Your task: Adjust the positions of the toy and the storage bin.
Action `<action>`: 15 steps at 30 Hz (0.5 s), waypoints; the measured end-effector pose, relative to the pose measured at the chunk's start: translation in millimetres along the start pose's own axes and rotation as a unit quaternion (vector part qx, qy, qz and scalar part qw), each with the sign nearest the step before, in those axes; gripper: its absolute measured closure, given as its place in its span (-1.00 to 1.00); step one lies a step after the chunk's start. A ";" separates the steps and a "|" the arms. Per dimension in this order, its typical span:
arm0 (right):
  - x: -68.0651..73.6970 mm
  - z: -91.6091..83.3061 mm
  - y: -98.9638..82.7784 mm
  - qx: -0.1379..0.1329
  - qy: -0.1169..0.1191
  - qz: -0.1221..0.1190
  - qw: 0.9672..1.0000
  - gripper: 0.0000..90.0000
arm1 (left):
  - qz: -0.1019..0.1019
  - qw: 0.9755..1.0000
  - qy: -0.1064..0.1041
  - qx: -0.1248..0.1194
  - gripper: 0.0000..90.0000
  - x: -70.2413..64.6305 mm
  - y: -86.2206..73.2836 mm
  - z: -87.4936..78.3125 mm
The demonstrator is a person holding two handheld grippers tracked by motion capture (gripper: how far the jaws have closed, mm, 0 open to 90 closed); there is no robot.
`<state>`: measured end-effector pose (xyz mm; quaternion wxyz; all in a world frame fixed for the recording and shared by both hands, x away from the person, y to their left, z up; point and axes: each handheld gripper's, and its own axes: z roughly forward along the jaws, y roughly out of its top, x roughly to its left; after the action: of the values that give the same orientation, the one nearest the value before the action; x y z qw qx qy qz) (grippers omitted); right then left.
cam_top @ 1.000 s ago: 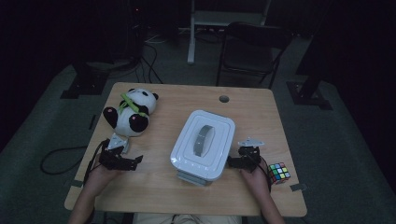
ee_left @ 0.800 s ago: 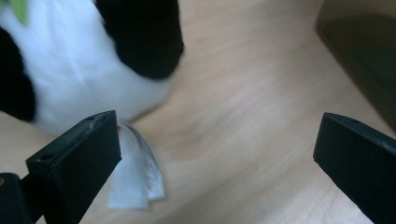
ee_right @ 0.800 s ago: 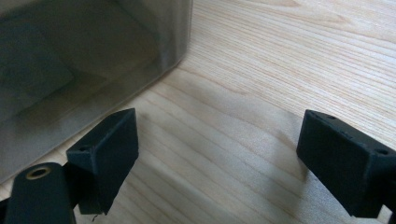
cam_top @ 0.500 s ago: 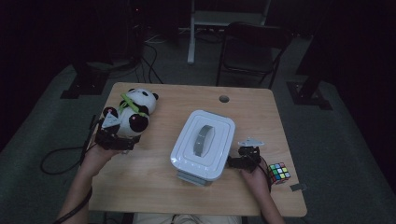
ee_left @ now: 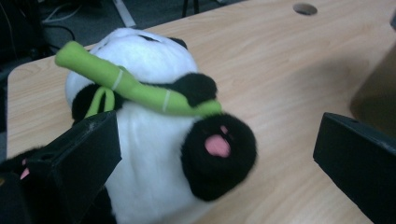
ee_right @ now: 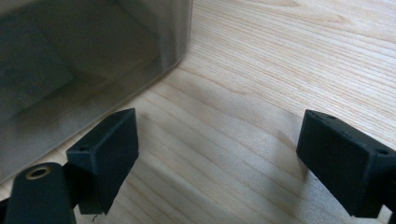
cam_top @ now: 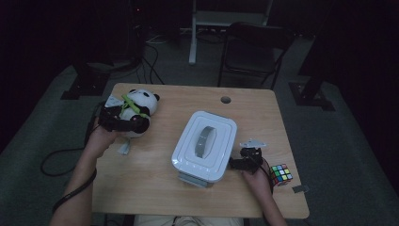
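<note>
The left hand-held gripper (ee_left: 219, 154) stands spread wide around the panda (ee_left: 154, 140); better to centre on its belly before squeezing. The right hand-held gripper (ee_right: 217, 154) rests released beside the box (cam_top: 204, 143).

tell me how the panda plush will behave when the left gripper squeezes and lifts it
The panda plush looks soft and stuffed, so it will probably squash between the open left gripper rather than resist. It likely lifts lightly. Its fuzzy fabric should grip well, though the green bamboo stick may flop.
</note>
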<state>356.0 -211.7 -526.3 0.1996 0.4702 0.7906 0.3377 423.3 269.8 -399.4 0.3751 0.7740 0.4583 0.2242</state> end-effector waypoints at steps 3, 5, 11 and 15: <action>0.0 0.0 0.0 0.000 0.000 0.000 1.000 -0.73 | -0.027 1.000 0.011 -0.002 -0.97 10.5 4.6 10.9; 0.0 0.0 0.0 0.000 0.000 0.000 1.000 -0.73 | -0.040 0.999 0.016 -0.002 -0.97 17.1 7.1 16.1; 0.0 0.0 0.0 0.000 0.000 0.000 1.000 -0.73 | -0.070 0.997 0.040 0.008 -0.97 40.3 18.5 32.1; 0.0 0.0 0.0 0.000 0.000 0.000 1.000 -0.73 | -0.093 0.994 0.043 0.022 -0.97 52.0 21.2 43.7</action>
<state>356.0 -211.7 -526.3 0.1995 0.4703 0.7905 0.3379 489.8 292.7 -409.6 0.3570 0.7257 0.5490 0.2110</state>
